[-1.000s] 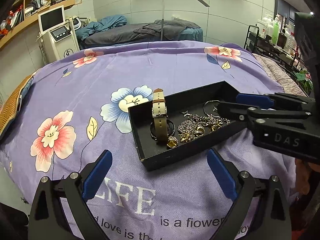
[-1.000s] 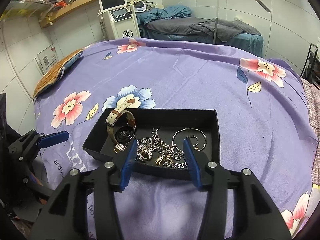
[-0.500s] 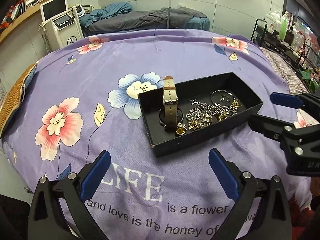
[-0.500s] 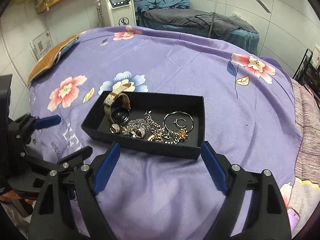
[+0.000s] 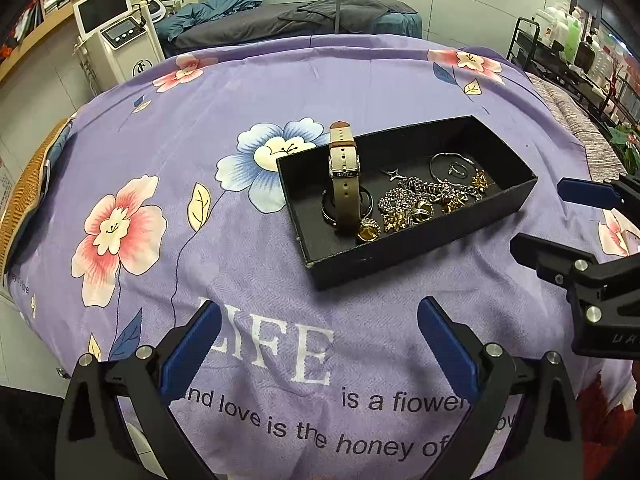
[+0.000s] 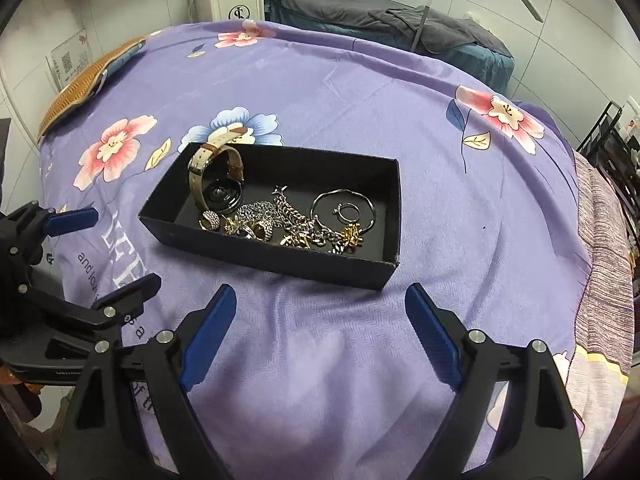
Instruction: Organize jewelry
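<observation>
One black tray point(image 5: 420, 256) is present. Contents, counted:

- One wristwatch point(image 5: 343, 184), at 9 o'clock in the tray.
- One pavé ring point(image 6: 209, 220), at 7 o'clock.
- One large silver bangle point(image 6: 344, 210), at 3 o'clock.
- One small hoop point(image 6: 349, 212), inside the bangle.
- One star charm point(image 5: 394, 174), at 12 o'clock.
- One heap of tangled chains point(image 6: 280, 224), at centre; individual chains cannot be counted.

Gold charms in the heap: at least two; exact count cannot be told.

Two grippers: left gripper point(image 5: 318, 342), right gripper point(image 6: 320, 330).
</observation>
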{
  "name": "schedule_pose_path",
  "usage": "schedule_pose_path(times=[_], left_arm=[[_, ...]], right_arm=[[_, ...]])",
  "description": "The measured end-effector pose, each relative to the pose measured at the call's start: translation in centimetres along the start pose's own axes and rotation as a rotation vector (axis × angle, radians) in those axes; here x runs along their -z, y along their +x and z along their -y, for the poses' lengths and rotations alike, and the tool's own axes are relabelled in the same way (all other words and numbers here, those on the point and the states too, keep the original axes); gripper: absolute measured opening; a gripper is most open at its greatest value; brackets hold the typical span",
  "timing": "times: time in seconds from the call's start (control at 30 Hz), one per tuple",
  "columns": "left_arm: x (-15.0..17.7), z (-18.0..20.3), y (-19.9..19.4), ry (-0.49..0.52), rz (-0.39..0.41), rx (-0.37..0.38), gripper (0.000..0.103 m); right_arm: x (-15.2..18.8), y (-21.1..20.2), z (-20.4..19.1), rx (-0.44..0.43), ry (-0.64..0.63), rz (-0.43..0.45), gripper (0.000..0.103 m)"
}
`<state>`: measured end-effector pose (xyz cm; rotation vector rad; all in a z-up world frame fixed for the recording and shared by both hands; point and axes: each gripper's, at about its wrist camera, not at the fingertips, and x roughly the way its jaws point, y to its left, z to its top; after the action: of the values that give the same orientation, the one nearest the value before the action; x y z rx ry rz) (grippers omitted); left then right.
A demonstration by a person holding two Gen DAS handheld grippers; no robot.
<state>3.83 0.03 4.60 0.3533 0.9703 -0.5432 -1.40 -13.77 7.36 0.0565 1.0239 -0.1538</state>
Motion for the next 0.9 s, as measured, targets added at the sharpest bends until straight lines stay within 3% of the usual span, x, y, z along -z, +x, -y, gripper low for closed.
schedule_pose_path(times=[0.8, 0.9], left_arm=[[-0.12, 0.19, 0.64, 0.013, -0.027, -0.052, 0.097], [-0.1, 0.2, 0.61, 0.017, -0.024, -0.032, 0.097]], right_arm=[[0.12, 0.9, -0.18, 0.027, -0.017, -0.041, 0.086], [0.08, 0.9, -0.1, 0.031, -0.015, -0.039, 0.086]])
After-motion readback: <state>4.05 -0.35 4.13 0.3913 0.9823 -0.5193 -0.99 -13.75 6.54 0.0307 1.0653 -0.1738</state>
